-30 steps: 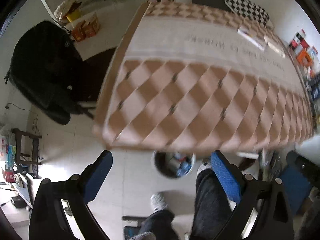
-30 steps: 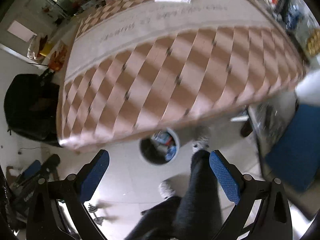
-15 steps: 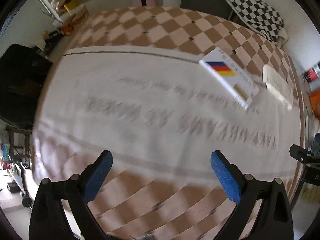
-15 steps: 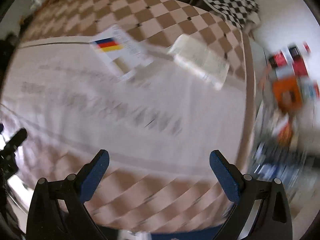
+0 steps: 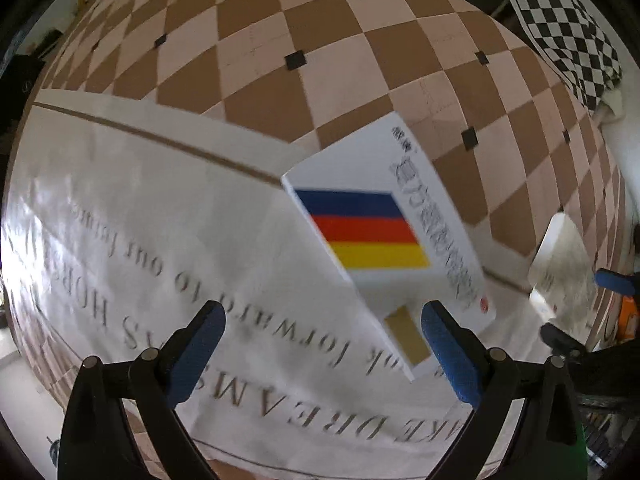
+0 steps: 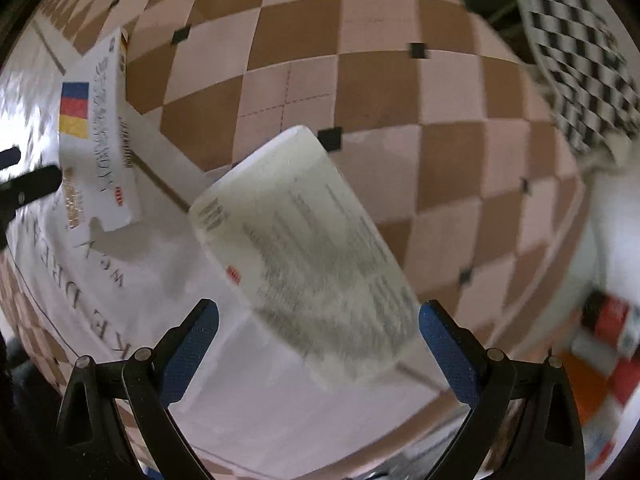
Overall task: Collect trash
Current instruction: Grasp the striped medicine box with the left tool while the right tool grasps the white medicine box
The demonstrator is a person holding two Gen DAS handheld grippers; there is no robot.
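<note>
Left gripper (image 5: 322, 346) jaws spread wide, nothing between the blue pads (image 5: 198, 344); it hangs over the tablecloth (image 5: 140, 200), white banner strip with grey lettering, brown and pink checks beyond; striped box (image 5: 384, 256) (white carton, blue/red/yellow bands, gold patch near its lower end) lies flat on the cloth just ahead of the right-hand pad, straddling the edge of the white strip and the checks; lower corner of the box sits beside that pad, contact unclear

Right gripper (image 6: 318, 346) also wide open, empty; folded leaflet (image 6: 308, 248), white with dense grey print and a small red mark, lies flat on the cloth right in front, between the two pads in view but not touching; view is motion-blurred; striped box (image 6: 94, 136) is left of the leaflet, apart from it; black-and-white checkered cloth (image 6: 580, 64) at upper right off the table edge; red/orange packaging (image 6: 608, 332) blurred at lower right
</note>
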